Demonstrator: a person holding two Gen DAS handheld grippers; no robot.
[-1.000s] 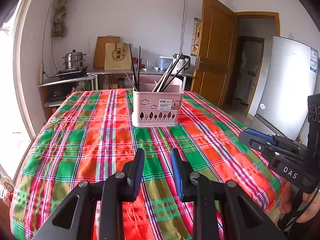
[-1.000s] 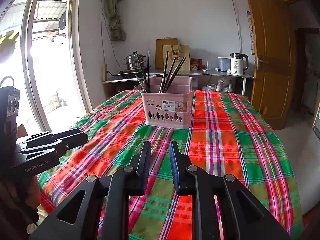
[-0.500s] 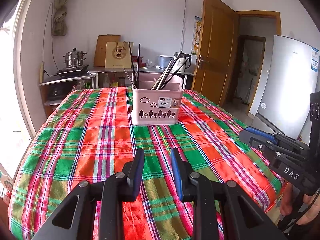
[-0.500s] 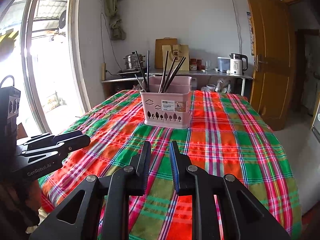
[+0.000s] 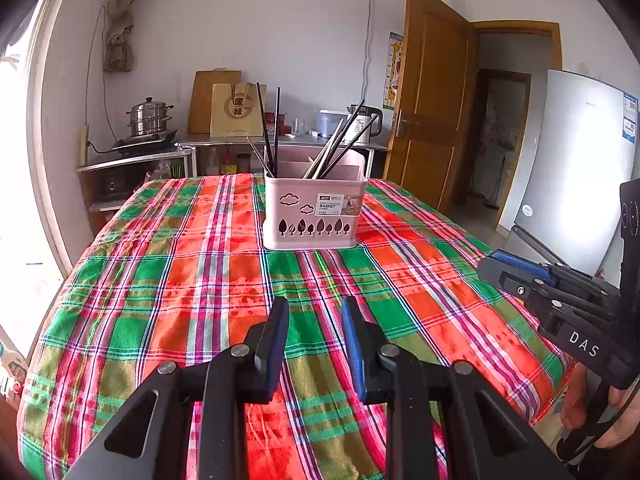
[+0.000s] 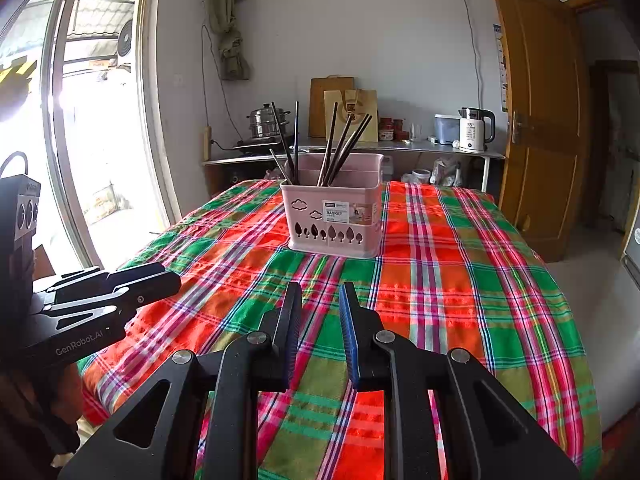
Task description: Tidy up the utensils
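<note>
One pink plastic utensil basket (image 5: 314, 216) with tree cut-outs, on one red-green plaid tablecloth (image 5: 192, 280). Dark thin chopsticks (image 6: 340, 148) stand in it in two clusters: left cluster about three sticks, right cluster about four, exact count unclear where they overlap. Two black two-finger grippers: the left gripper (image 5: 314, 312) and the right gripper (image 6: 319, 298). At the back: one stacked steel steamer pot (image 5: 149, 118), one white electric kettle (image 6: 474, 130), one tan paper bag (image 5: 237, 110), one wooden cutting board (image 5: 206, 98), one brown wooden door (image 6: 538, 120), one silver refrigerator (image 5: 580, 168).
</note>
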